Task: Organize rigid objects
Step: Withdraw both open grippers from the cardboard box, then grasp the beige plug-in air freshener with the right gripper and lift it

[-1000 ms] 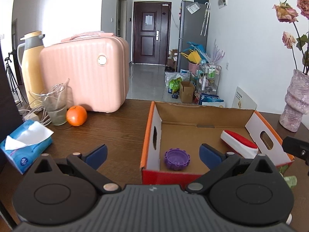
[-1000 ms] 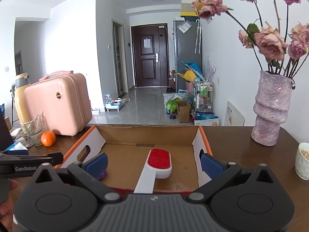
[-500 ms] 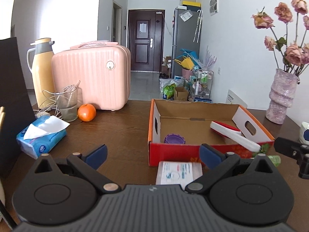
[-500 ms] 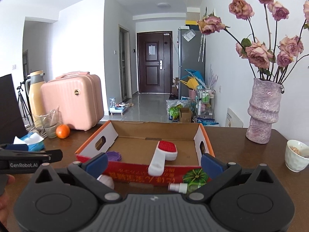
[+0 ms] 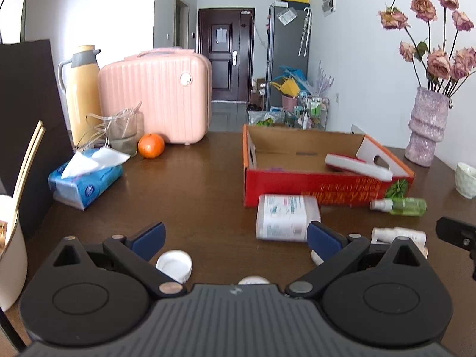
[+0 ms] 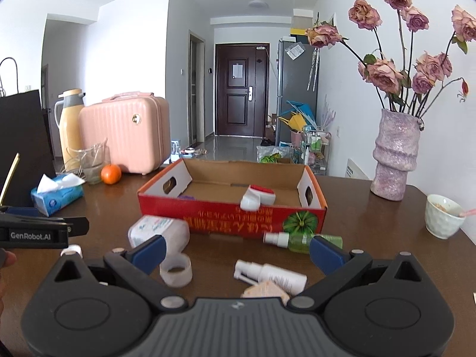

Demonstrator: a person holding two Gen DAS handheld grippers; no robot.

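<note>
- A dark wooden tabletop in a bright flat, hallway door beyond, carries a red cardboard box as the sorting bin.
- Inside the box lie a red-and-white brush and a purple lid; just in front of the box wait a clear labelled tub, a green spray bottle, a white spray bottle, a tape ring and a white cap.
- Both the left claw and right claw hang wide open and empty, short of the box.
- Risk: the bottles lie on their sides and may roll from a glancing pinch.
- Risk: a crowded front edge means one claw closing could nudge neighbours, or the two claws could collide.
</note>
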